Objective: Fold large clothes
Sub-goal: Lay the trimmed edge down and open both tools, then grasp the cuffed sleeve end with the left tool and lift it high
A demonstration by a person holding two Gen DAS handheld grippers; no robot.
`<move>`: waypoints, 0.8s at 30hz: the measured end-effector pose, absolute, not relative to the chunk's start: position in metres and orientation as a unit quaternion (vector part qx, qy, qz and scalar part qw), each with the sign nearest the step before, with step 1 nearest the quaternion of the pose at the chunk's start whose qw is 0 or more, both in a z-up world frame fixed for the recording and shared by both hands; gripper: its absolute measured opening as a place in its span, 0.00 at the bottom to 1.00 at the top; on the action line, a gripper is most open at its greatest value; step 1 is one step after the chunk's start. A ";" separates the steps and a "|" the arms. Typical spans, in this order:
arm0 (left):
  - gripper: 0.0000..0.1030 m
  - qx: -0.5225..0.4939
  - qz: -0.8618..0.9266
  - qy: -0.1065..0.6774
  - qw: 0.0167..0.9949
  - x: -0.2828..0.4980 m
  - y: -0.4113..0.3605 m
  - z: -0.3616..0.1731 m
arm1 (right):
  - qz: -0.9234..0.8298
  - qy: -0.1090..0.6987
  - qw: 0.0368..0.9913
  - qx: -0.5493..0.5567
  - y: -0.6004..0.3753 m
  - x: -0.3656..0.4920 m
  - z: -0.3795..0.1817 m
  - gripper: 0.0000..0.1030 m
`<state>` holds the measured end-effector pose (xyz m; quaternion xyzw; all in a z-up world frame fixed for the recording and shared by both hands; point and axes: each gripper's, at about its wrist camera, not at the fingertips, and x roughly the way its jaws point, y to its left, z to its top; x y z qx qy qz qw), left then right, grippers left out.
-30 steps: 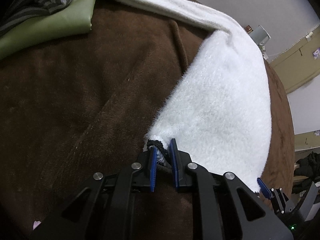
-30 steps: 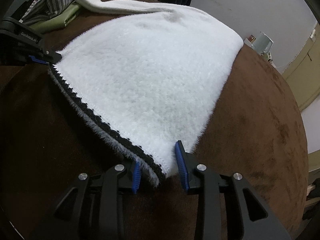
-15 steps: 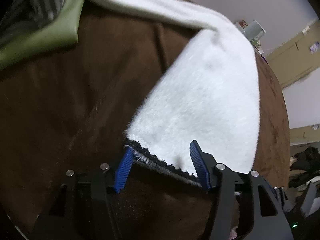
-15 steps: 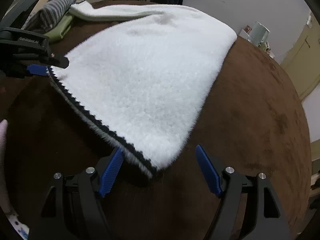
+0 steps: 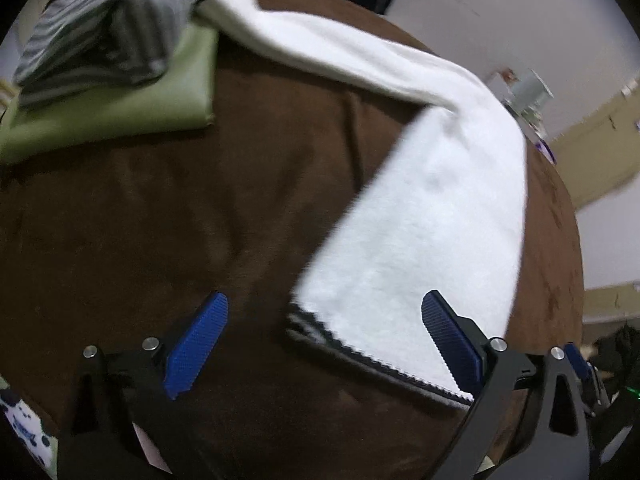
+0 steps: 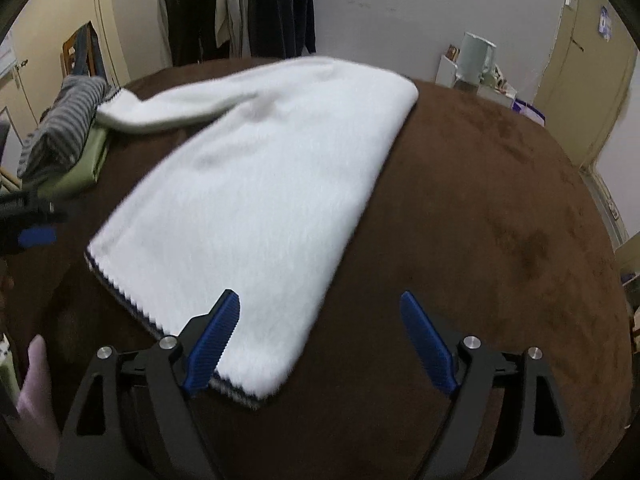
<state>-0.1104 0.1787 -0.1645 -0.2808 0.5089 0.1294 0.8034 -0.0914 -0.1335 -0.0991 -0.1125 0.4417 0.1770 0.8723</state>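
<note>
A fluffy white garment with a dark zigzag hem [image 5: 424,232] lies folded flat on the brown surface [image 5: 160,220]; it also shows in the right wrist view [image 6: 260,200]. One sleeve [image 6: 168,110] stretches toward the far left. My left gripper [image 5: 324,336] is open and empty, just above the hem's left corner. My right gripper [image 6: 320,340] is open and empty, its left pad over the hem's near corner. The left gripper also shows at the left edge of the right wrist view [image 6: 36,236].
A folded grey striped garment [image 5: 108,32] sits on a folded green one [image 5: 120,108] at the far left. Dark clothes [image 6: 240,4] hang at the back wall. A grey bin [image 6: 476,56] and cabinets stand at the back right. A hand [image 6: 36,392] shows lower left.
Both grippers have opened wide and let go of the hem. They have pulled back and lifted. The garment now lies flat on the brown surface.
</note>
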 end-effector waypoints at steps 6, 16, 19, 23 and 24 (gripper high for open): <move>0.93 -0.296 0.159 0.478 0.812 -0.104 0.211 -0.157 | 0.201 0.420 0.878 -0.111 -0.108 -0.065 -0.089 0.81; 0.93 -0.304 0.208 0.415 0.832 -0.019 0.265 -0.170 | 0.235 0.390 0.881 -0.127 -0.053 0.003 -0.095 0.84; 0.90 -0.321 0.238 0.384 0.832 -0.007 0.279 -0.186 | 0.240 0.388 0.879 -0.140 -0.042 0.018 -0.102 0.84; 0.89 -0.313 0.254 0.354 0.844 0.010 0.287 -0.196 | 0.238 0.395 0.874 -0.157 -0.033 0.037 -0.116 0.84; 0.89 -0.308 0.259 0.343 0.849 0.014 0.287 -0.196 | 0.236 0.399 0.872 -0.155 -0.033 0.042 -0.120 0.84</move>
